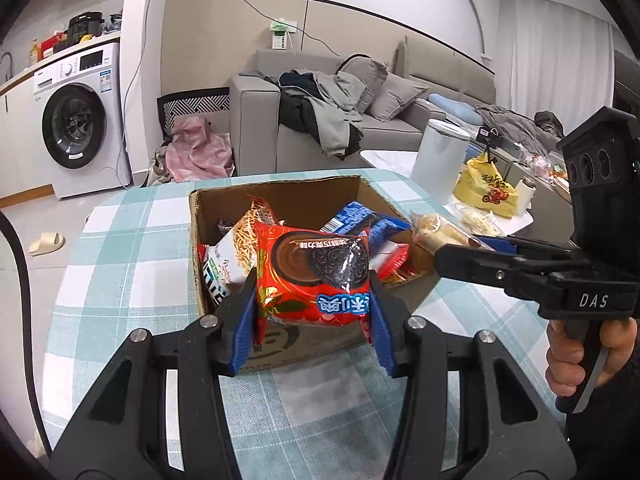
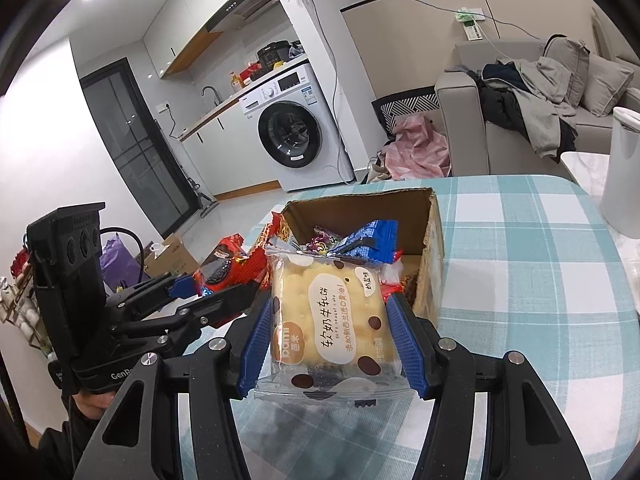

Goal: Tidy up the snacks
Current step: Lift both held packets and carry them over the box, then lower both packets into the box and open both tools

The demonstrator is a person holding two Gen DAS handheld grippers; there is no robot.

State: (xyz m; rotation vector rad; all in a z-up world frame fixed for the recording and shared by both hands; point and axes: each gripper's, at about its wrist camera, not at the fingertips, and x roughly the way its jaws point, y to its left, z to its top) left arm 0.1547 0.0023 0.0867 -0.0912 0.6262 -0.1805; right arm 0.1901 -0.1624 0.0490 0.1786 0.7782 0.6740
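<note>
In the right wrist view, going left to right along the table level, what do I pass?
Left claw shut on a red cookie packet → clear packet of yellow nougat crackers held in the right claw → open brown cardboard box → teal-and-white checked tablecloth → white cylindrical bin.

I'm seeing a washing machine [image 1: 76,120] sitting far left, clothes [image 1: 324,116] lying over the sofa [image 1: 404,100], far right.

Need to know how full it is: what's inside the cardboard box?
The box holds a blue packet, a noodle-snack bag and a small purple packet. Held packets hide the rest and the bottom.
</note>
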